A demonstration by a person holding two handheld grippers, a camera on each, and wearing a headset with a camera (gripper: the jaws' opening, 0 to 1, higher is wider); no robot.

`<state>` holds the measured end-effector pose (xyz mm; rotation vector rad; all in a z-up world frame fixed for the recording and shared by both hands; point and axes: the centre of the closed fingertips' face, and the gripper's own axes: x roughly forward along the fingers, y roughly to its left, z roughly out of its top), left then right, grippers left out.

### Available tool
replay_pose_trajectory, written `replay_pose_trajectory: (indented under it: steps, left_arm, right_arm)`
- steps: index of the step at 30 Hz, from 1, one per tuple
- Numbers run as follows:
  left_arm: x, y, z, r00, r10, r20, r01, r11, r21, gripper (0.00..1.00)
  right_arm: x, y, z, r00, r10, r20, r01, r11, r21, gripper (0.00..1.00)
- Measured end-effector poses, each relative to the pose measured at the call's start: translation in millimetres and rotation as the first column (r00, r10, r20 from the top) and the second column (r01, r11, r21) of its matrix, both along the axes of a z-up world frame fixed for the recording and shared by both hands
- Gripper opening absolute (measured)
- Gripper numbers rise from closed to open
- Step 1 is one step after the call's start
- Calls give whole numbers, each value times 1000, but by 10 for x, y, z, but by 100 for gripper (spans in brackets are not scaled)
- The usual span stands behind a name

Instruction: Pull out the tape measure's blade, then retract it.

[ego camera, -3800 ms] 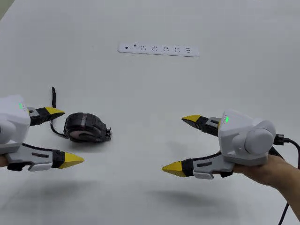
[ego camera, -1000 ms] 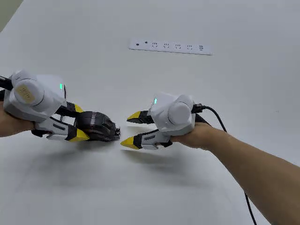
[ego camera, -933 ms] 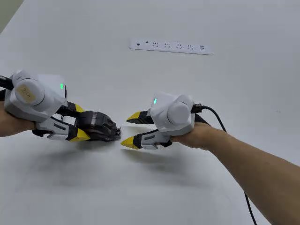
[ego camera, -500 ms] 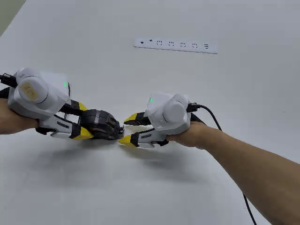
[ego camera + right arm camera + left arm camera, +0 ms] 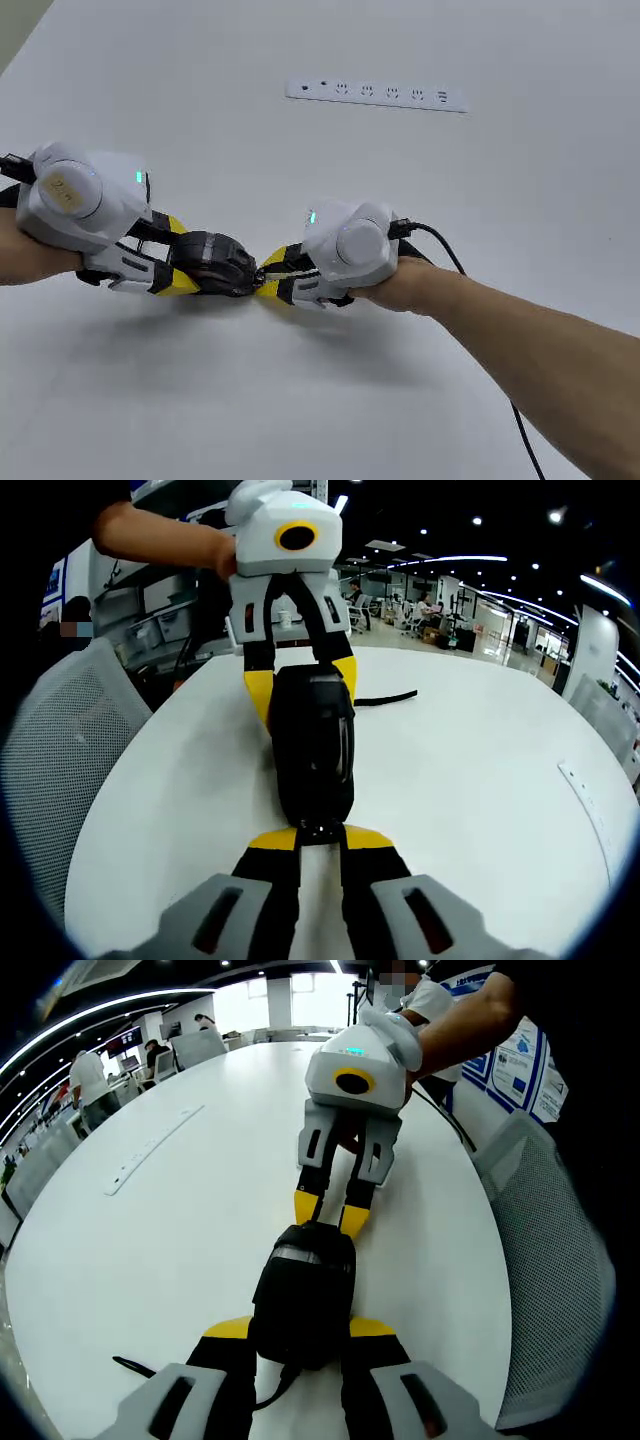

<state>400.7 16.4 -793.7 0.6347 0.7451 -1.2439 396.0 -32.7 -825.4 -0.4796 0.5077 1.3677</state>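
A black tape measure (image 5: 212,262) lies on the white table (image 5: 300,400), and my left gripper (image 5: 178,256) is shut on its case from the left. In the left gripper view the case (image 5: 305,1295) sits between my yellow-tipped jaws (image 5: 302,1328). My right gripper (image 5: 268,276) comes in from the right, its tips pinched together at the case's front. Seen from the right gripper view, the small end hook of the blade (image 5: 320,831) sits between the nearly closed tips of my right gripper (image 5: 320,838). No length of blade is drawn out.
A white power strip (image 5: 377,95) lies at the far side of the table. The tape measure's black wrist strap (image 5: 385,697) trails on the table behind the case. A cable (image 5: 440,250) runs back from my right gripper. A grey mesh chair (image 5: 550,1260) stands beside the table.
My left gripper closed on the tape measure. My right gripper moved left to the case's front, and its jaws narrowed from open to pinched on the hook.
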Motion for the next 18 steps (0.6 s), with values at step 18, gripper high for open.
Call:
replay_pose_trajectory:
  steps: [18]
  left_arm:
    - [-6, 19, -9, 1000, -12, 9, 12, 1000, 14, 28]
  right_arm:
    - [-10, 0, -8, 999, 20, 34, -19, 1000, -21, 12]
